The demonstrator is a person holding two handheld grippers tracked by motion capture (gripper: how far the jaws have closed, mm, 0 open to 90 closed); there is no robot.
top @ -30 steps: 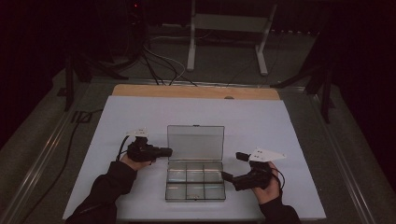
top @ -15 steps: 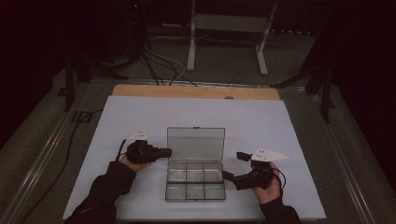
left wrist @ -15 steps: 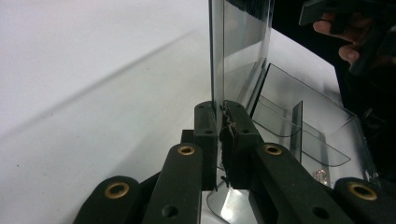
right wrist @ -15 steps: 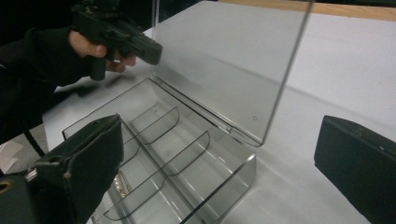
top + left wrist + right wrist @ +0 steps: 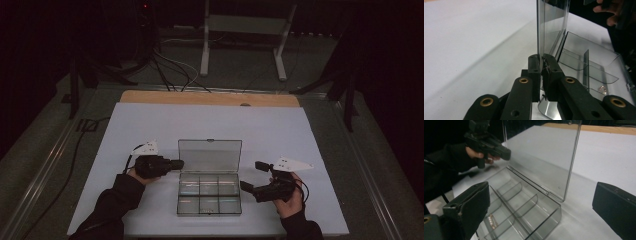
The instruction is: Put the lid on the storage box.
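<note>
Box [image 5: 209, 192], clear, compartmented: lid [image 5: 210, 155] upright at 12 o'clock, unmoved since a second ago, pinched by left gripper [image 5: 176, 164]; right gripper [image 5: 254, 176] gaping, empty, at 3 o'clock. Lid-holding continues.

This looks like a lab or recording studio set up for capturing handwork, not a home or shop. A table [image 5: 320, 130] covered in a plain white sheet stands in a dark room hung with black, with a bare wooden edge [image 5: 210, 98] at its far side and metal rails [image 5: 45, 165] running along left and right. Beyond it, on the grey floor, loose cables [image 5: 170, 70] trail past the pale legs of a stand [image 5: 240, 35], with dark tripod legs [image 5: 345, 85] at far right and left.
</note>
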